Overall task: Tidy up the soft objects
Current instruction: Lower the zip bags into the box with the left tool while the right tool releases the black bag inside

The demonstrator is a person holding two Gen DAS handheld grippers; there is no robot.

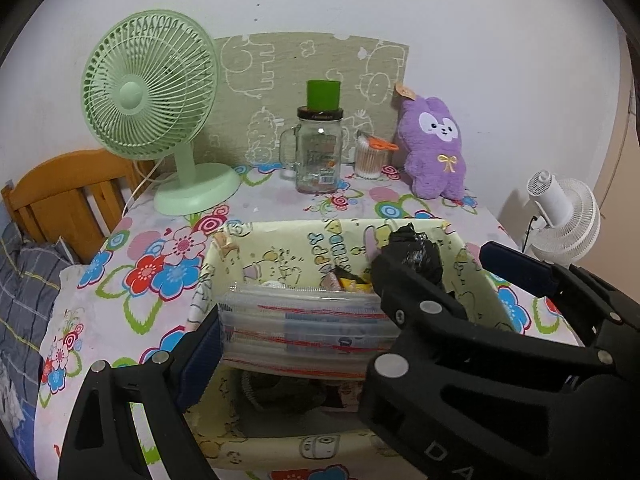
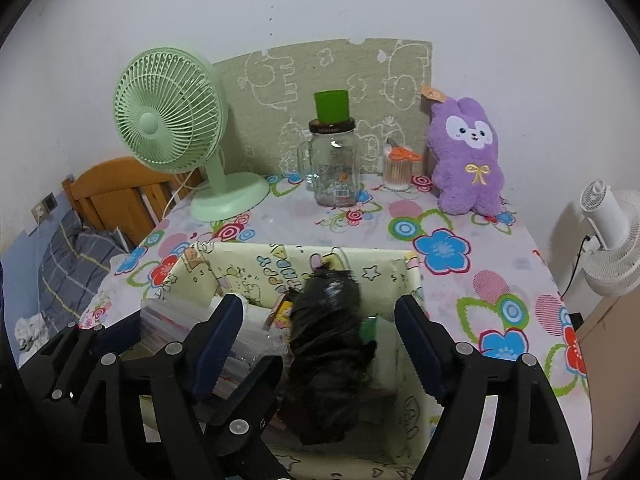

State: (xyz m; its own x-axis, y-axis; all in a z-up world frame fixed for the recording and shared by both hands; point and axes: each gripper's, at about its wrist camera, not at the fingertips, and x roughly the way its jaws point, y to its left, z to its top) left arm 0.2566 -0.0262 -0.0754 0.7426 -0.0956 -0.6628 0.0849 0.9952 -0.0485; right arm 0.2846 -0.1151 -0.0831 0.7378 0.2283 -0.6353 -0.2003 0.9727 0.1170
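Black bag [image 2: 326, 344] between open jaws (untouched)

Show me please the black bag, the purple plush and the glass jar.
black bag [image 2: 326, 344], right wrist view, middle of the crumpled body
purple plush [image 2: 468, 168], right wrist view, chest at the yellow bow
glass jar [image 1: 318, 156], left wrist view, middle of the glass wall

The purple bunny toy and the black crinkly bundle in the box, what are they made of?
The purple bunny toy looks like fuzzy plush fabric: its surface is matte and tufted, with a stitched yellow bow. The black crinkly bundle in the yellow cartoon-print box looks like thin plastic film, probably a bag, since its wrinkles catch shiny glints.
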